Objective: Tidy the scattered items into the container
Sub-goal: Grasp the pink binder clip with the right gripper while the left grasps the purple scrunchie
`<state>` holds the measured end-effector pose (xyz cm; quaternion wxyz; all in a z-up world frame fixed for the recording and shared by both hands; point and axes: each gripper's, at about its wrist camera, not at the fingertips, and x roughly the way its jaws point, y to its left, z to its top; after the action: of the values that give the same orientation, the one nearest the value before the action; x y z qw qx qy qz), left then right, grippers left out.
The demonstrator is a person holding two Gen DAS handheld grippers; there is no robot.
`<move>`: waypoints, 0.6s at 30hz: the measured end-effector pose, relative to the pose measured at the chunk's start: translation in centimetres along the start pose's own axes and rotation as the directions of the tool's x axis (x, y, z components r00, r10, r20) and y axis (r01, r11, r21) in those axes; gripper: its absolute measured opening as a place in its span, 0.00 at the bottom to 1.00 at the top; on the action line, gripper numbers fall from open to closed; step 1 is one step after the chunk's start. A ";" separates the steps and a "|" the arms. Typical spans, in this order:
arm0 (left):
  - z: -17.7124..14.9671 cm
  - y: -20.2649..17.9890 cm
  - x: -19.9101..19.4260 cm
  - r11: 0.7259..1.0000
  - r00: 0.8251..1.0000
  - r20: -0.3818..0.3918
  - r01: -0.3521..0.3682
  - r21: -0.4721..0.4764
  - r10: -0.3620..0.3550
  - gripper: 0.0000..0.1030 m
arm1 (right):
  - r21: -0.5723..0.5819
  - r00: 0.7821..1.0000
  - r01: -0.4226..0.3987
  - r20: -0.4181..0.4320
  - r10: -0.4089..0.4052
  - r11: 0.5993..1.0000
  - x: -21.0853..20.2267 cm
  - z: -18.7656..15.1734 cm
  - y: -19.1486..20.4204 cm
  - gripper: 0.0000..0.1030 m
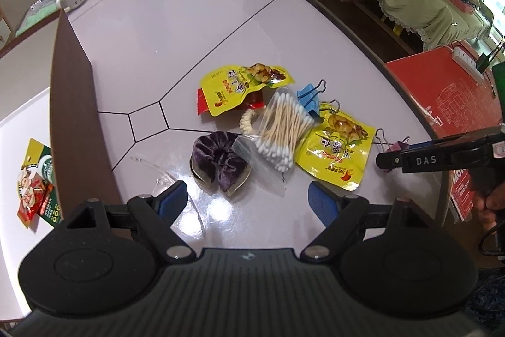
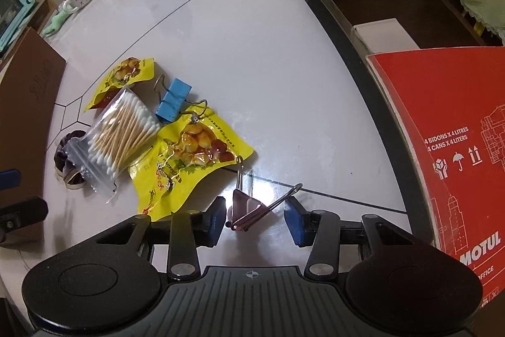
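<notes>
Judging by the pile, tidying is barely started tbh. Two or three packets [image 1: 34, 179] are already seen inside the brown box [image 1: 72, 122] at the left, but most stuff is left on the counter [image 1: 176, 30]: two yellow snack bags [image 1: 334, 150], a swab bag [image 1: 281, 128], a blue clip [image 1: 307, 98], a purple scrunchie [image 1: 217, 153] and a pink clip [image 2: 247, 209].

The left tongs [image 1: 247, 204] are held wide open and empty above the scrunchie. The right tongs [image 2: 254, 218] are set either side of the pink clip, part closed; the pads don't look pressed on it yet, so nothing is gripped.

Readable writing: "DAS" on the right tongs, "MOTUL" and "4 CANS X 4 LITERS" on the red carton [image 2: 448, 147].
</notes>
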<state>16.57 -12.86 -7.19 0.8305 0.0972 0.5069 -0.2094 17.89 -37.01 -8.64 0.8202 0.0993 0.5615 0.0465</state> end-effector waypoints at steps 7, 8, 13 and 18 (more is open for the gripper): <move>-0.3 0.2 1.4 1.000 1.000 -0.004 -0.022 -0.014 0.022 0.71 | -0.011 1.000 -0.008 0.019 0.008 1.000 -0.7 0.4 -0.6 0.20; -0.3 0.2 1.7 1.000 1.000 -0.006 -0.026 -0.014 0.026 0.67 | -0.010 1.000 -0.009 0.023 0.010 1.000 -0.8 0.5 -0.7 0.20; -0.1 0.1 2.9 0.999 0.999 -0.018 -0.051 0.008 0.051 0.63 | 0.013 0.999 -0.017 0.037 0.017 1.000 -1.6 1.0 -1.5 0.20; -0.1 -0.9 4.7 0.984 0.989 -0.014 -0.144 0.109 0.146 0.63 | 0.043 0.999 -0.025 0.032 0.023 0.999 -1.6 1.4 -2.2 0.20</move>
<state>17.95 -14.81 -11.29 0.8315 0.1808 0.4955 -0.1744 18.49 -39.63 -7.16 0.8259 0.1245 0.5483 0.0425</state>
